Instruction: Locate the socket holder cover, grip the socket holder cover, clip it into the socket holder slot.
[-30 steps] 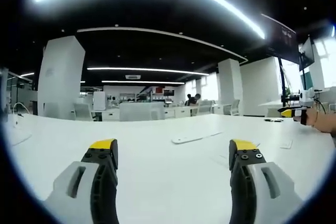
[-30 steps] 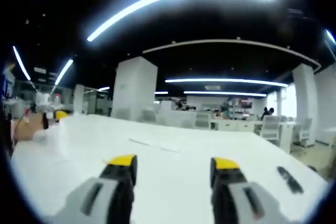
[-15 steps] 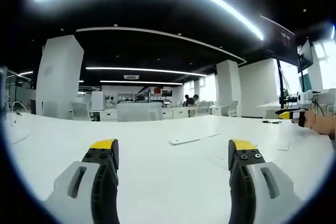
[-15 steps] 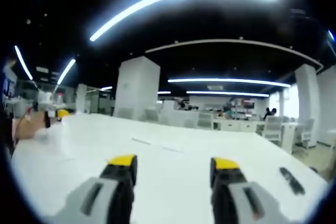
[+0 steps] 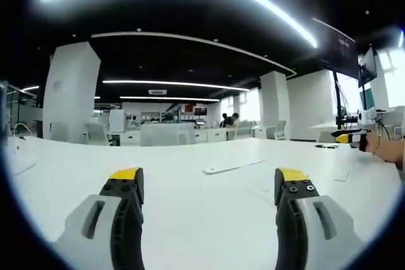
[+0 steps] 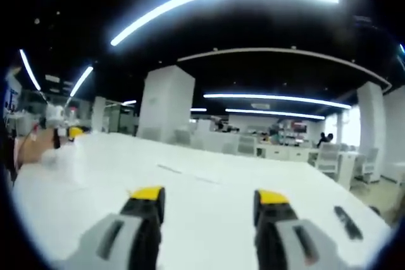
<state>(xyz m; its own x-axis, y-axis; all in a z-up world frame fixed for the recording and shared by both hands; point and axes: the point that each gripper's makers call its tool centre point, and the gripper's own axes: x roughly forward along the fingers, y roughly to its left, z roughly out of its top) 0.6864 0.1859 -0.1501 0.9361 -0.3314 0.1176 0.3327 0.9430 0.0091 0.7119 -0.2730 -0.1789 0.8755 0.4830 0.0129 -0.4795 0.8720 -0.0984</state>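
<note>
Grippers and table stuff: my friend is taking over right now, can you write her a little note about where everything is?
Left gripper: open, holding nothing, above the white table.
Right gripper: open, holding nothing.
A long white strip lies flat ahead of the left gripper, and a small flat white piece to its right; I cannot tell which is the cover.
A dark object lies right of the right gripper.
Done: nothing gripped.
Left: find the cover, grip it, clip it in.
</note>
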